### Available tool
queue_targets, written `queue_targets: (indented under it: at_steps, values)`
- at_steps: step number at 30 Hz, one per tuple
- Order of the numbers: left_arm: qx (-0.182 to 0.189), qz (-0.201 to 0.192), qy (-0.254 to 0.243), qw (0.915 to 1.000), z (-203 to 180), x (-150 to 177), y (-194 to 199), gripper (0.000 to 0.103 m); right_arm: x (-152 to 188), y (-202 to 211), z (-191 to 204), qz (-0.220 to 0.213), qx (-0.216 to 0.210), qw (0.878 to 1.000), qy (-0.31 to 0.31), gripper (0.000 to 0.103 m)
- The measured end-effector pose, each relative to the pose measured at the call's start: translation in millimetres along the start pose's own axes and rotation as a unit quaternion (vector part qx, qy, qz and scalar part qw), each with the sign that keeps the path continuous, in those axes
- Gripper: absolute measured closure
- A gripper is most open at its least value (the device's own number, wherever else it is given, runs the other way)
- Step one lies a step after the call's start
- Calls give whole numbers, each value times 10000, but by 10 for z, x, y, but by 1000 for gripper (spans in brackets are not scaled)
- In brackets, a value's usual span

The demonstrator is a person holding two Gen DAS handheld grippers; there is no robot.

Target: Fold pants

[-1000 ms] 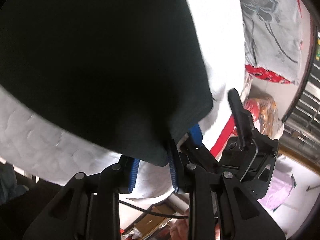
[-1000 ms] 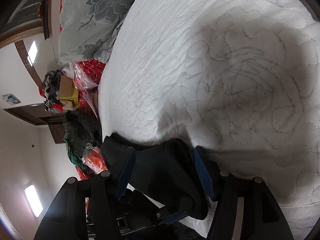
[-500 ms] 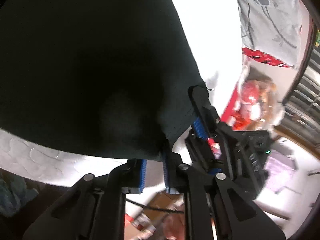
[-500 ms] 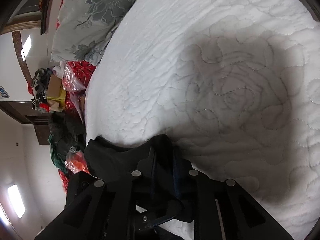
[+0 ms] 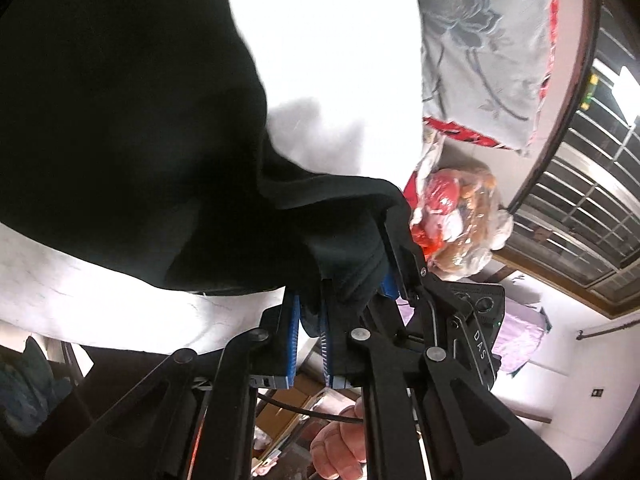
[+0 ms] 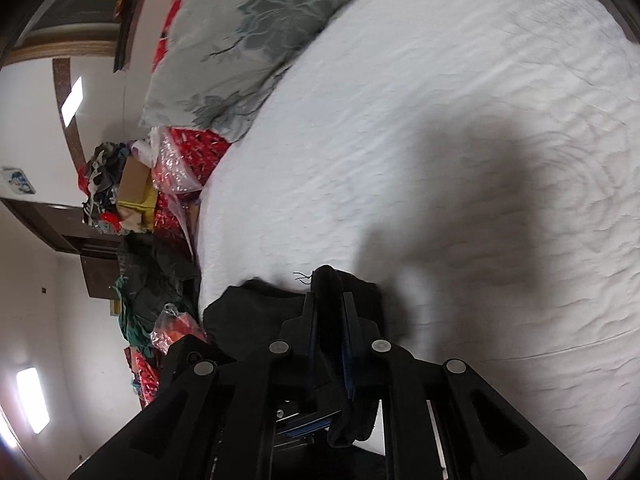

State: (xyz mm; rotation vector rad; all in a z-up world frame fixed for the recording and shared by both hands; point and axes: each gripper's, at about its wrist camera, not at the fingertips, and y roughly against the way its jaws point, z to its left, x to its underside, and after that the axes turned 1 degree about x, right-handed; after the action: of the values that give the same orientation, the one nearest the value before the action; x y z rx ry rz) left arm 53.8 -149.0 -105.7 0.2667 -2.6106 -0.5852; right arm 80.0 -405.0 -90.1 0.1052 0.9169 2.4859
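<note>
Grippers both grip the dark pants (image 5: pixel 120 120): left gripper (image 5: pixel 308 316) and right gripper (image 6: pixel 330 320), jaws just closed, pinch fabric at lower centre. Pants cover the white quilt (image 6: pixel 440 140). We advise lifting both edges level, keeping the hem taut.

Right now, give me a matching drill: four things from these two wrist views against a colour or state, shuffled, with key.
Things:
1. pants
2. left gripper
3. quilt
4. pillow

Descriptions:
A. white, stitched pattern, covers the bed
B. dark fabric, one edge pinched up off the bed
C. grey-green with a flower print
D. blue pads shut on dark cloth

Pairs: 1-B, 2-D, 3-A, 4-C
</note>
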Motion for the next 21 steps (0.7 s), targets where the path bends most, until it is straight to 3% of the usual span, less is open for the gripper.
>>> queue_targets:
  at_steps: [6, 12, 21]
  values:
    - [219, -284, 71, 9993, 134, -119, 436, 96, 54, -240, 429, 87, -58, 9997, 208, 94]
    - [323, -684, 322, 9966, 383, -327, 981, 96, 186, -748, 796, 428, -111, 9985, 311, 95]
    - [-17, -1270, 701, 9894, 848, -659, 1526, 96, 470, -1643, 1002, 986, -55, 9950, 137, 93]
